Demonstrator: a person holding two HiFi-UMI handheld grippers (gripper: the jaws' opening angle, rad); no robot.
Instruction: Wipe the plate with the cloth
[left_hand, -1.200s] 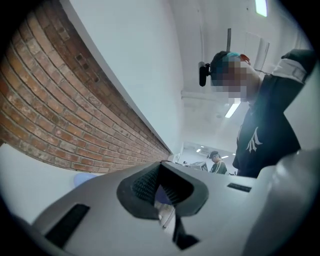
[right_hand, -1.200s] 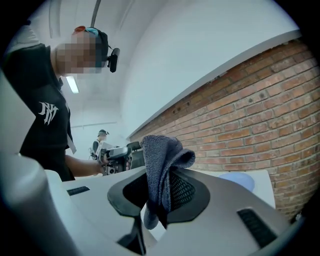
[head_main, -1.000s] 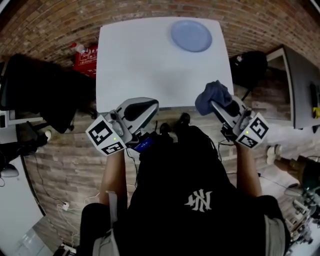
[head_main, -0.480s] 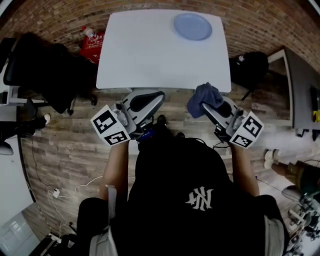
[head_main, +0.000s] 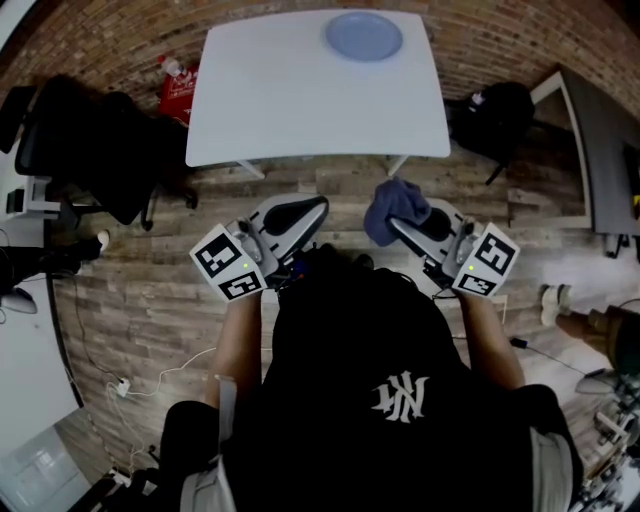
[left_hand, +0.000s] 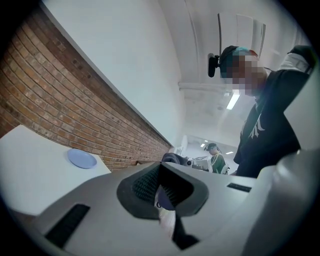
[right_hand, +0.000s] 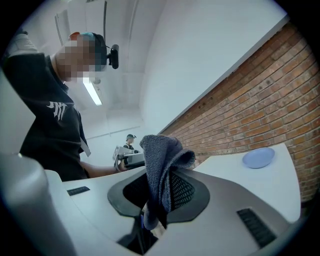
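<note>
One table (head_main: 300, 110): white and bare apart from the plate. The person stands back from its near edge with a strip of plank floor between, so wiping looks not yet begun.
Chair (head_main: 90, 150): black, off the table's left side and apart from it. It is out of the path to the plate.
Black bag (head_main: 495, 110): on the floor off the table's right side, also outside the path.
Red bag (head_main: 180, 85): on the floor by the table's far left corner, no obstacle.
Left gripper (head_main: 315, 205): short of the table's near edge, toward its left half. Its jaws are closed together with nothing between them, likely kept free to steady the plate.
Right gripper (head_main: 398, 222): short of the table's near edge, toward its right half, jaws clamped on the cloth.
Plate (head_main: 364, 36): pale blue, lying flat at the table's far edge, right of its middle. Reaching it means crossing the whole tabletop, which has nothing else on it.
Cloth (head_main: 392, 210): dark blue, pinched low in the right gripper's jaws. The rest bunches above the jaw tips, so a loose wad leads, which suits pressing onto the plate.
</note>
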